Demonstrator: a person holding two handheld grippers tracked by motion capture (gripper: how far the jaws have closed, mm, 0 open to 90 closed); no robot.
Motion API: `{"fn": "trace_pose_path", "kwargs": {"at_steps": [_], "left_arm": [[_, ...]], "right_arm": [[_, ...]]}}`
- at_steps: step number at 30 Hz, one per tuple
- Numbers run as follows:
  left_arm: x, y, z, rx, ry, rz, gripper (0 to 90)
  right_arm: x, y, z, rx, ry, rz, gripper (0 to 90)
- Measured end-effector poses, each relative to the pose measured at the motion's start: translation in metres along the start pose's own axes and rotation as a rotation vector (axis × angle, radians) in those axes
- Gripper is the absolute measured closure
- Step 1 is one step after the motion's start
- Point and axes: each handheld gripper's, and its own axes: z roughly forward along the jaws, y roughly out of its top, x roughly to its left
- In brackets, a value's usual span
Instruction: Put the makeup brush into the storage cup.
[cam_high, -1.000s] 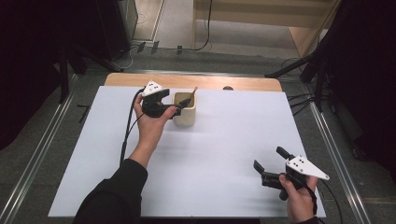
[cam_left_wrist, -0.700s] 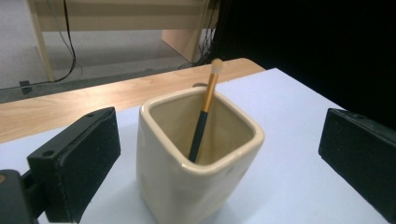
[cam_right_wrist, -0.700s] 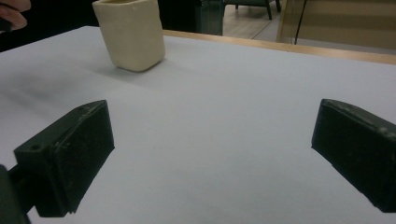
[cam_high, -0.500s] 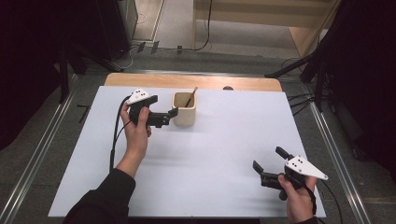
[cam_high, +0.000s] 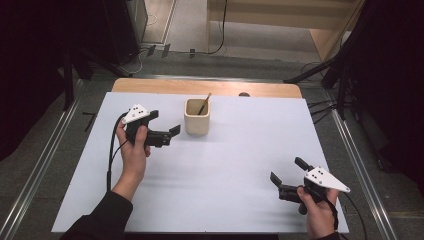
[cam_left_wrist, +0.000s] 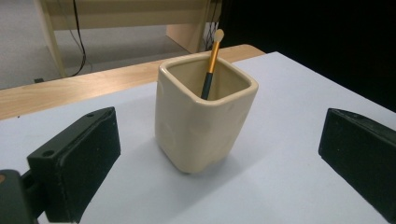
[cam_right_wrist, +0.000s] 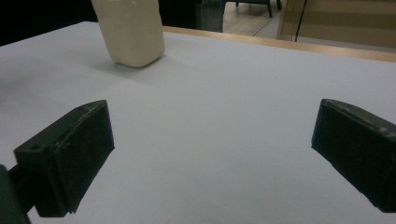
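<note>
While the brush stands in the cup, the picture reads like this:

Cup: cream square cup (cam_high: 197, 117) sits upright at the far middle of the white table (cam_high: 225, 190), close to the wooden strip along the back edge

Brush: makeup brush (cam_left_wrist: 211, 65) is inside the cup, dark handle down, gold ferrule and pale tip up above the rim

Brush axis: its long axis runs steeply upward, tilted toward the far right corner of the cup as the high view shows it; the tip points up and away from the person

Left gripper: left gripper (cam_high: 161, 131) hovers just beside the cup on its left, apart from it; its jaws have just been opening, stand spread wide, nothing between the pads, cup framed ahead of them

Right gripper: right gripper (cam_high: 289, 178) waits near the front right of the table, well apart from the cup, jaws released and empty

Progress: by my read, the brush is already delivered into the cup and let go

What is left: little to see, perhaps only pulling the left hand clear
</note>
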Motion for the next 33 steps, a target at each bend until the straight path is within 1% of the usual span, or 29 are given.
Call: {"fn": "trace_pose_path", "kwargs": {"at_steps": [11, 18, 20, 22, 26, 32, 33], "left_arm": [[0.000, -0.014, -0.024, -0.012, 0.006, -0.001, 0.0], [0.001, -0.024, -0.037, -0.011, 0.016, -0.015, 0.0], [0.002, -0.027, -0.042, -0.013, 0.016, -0.027, 0.0], [0.001, -0.031, -0.047, -0.006, 0.023, -0.022, 0.0], [-0.002, -0.039, -0.056, 0.003, 0.020, -0.016, 0.0], [0.000, -0.051, -0.069, -0.011, 0.023, -0.036, 0.0], [0.000, -0.051, -0.069, -0.011, 0.023, -0.036, 0.0]], "right_arm": [[0.002, -0.001, 0.002, 0.008, 0.003, -0.001, 0.0], [0.002, -0.001, 0.003, 0.008, 0.006, -0.002, 0.0], [0.003, -0.001, 0.003, 0.008, 0.008, 0.000, 0.0], [0.003, -0.001, 0.003, 0.009, 0.008, -0.001, 0.0], [0.002, -0.001, 0.003, 0.008, 0.005, -0.002, 0.0], [0.003, -0.001, 0.003, 0.009, 0.003, -0.004, 0.0], [0.003, -0.001, 0.004, 0.009, 0.002, -0.008, 0.0]]}}
